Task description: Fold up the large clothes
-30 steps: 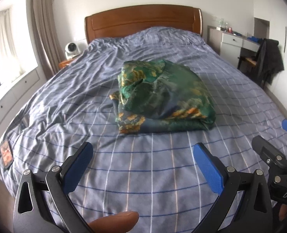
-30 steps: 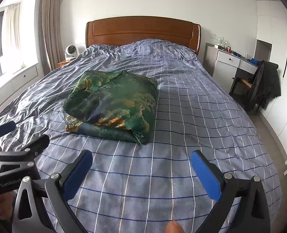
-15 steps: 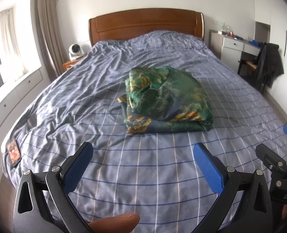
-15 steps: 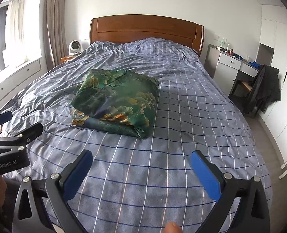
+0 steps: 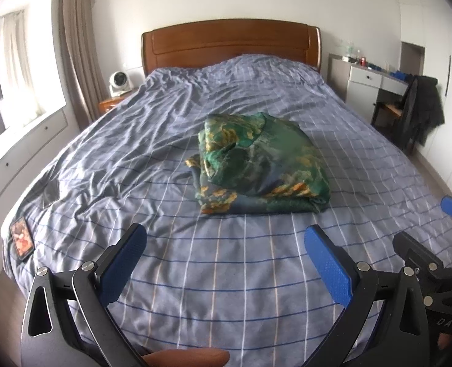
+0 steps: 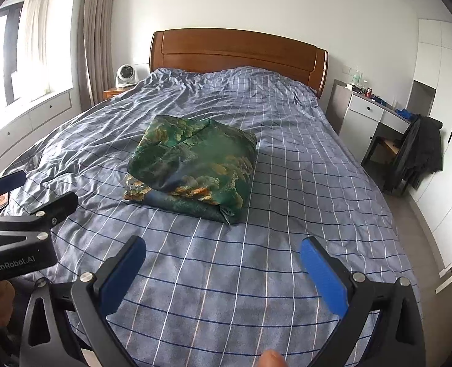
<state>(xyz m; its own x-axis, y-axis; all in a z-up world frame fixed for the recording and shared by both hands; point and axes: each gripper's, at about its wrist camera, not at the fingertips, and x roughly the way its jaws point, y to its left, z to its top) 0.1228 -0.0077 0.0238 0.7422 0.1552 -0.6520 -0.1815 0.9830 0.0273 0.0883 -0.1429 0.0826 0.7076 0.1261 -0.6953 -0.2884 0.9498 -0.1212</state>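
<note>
Left wrist: folded green garment (image 5: 261, 165) lies well beyond both grippers' spread, empty fingers (image 5: 125, 263) — on the bed (image 5: 213, 275).

folded garment (image 5: 262, 168) showing deep green with gold-orange print, navy patches. bedspread (image 5: 226, 275) showing grey-blue with dark blue and white check lines. headboard (image 6: 238, 52) glowing reddish-brown wood. finger pads (image 6: 121, 275) showing bright blue on black frames.
</note>
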